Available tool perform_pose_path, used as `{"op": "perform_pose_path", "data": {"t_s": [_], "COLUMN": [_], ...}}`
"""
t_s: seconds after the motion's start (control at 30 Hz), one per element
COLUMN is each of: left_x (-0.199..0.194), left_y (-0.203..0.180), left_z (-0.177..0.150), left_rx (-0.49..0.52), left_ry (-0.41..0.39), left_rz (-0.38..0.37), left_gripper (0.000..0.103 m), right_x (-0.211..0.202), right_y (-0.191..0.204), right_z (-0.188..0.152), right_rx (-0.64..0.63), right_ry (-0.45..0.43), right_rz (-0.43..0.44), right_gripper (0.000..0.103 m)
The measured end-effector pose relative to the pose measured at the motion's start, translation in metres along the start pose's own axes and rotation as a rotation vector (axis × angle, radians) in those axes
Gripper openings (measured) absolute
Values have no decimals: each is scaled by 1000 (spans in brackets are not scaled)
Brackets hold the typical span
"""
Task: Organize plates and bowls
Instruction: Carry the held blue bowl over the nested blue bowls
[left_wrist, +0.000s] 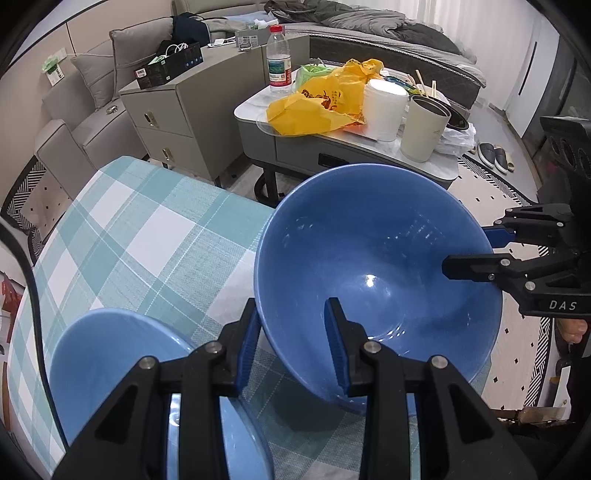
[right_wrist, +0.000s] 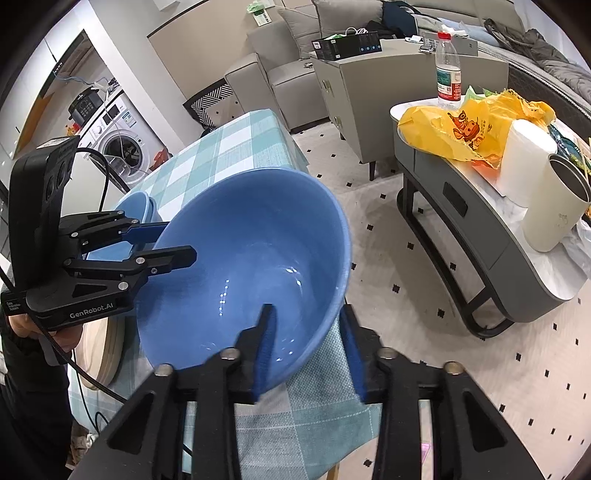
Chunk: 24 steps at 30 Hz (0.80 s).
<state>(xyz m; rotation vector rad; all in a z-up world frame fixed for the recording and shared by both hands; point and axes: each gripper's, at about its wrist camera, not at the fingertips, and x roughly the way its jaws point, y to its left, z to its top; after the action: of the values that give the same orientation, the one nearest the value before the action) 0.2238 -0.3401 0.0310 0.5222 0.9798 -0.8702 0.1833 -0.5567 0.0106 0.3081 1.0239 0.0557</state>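
Note:
A large dark blue bowl (left_wrist: 376, 258) (right_wrist: 251, 258) hangs tilted above the checked table (left_wrist: 147, 236) (right_wrist: 229, 144). My left gripper (left_wrist: 291, 332) straddles its near rim, one finger inside and one outside, with a visible gap to the wall. It also shows in the right wrist view (right_wrist: 173, 243), on the bowl's left rim. My right gripper (right_wrist: 306, 339) straddles the opposite rim, its inner finger against the wall; it also shows in the left wrist view (left_wrist: 469, 254). A lighter blue bowl (left_wrist: 110, 362) (right_wrist: 129, 210) rests on the table beside my left gripper.
A grey coffee table (left_wrist: 332, 155) (right_wrist: 461, 206) beyond holds a yellow bag (left_wrist: 325, 99), a white paper roll (left_wrist: 384, 110), a cream tumbler (left_wrist: 424, 129) and a water bottle (left_wrist: 279, 59). A beige cabinet (left_wrist: 177, 103) and sofa stand behind. Patterned floor lies to the right.

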Motion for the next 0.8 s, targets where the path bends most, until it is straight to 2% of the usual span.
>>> {"op": "perform_pose_path", "data": {"t_s": [0.23,0.8], "left_x": [-3,-25], "left_y": [0,4], "left_z": [1,7], "left_rx": [0,-22], "left_ry": [-11,-83], "left_rz": [0,20], "left_gripper": [24,24], "right_x": [-2,-21], "right_y": [-1,11], "right_z": [-1,13], "right_rx": [-5,-36], "right_ry": [-15,-72], "right_rz": [-60,-105], "right_gripper": [22,20]}}
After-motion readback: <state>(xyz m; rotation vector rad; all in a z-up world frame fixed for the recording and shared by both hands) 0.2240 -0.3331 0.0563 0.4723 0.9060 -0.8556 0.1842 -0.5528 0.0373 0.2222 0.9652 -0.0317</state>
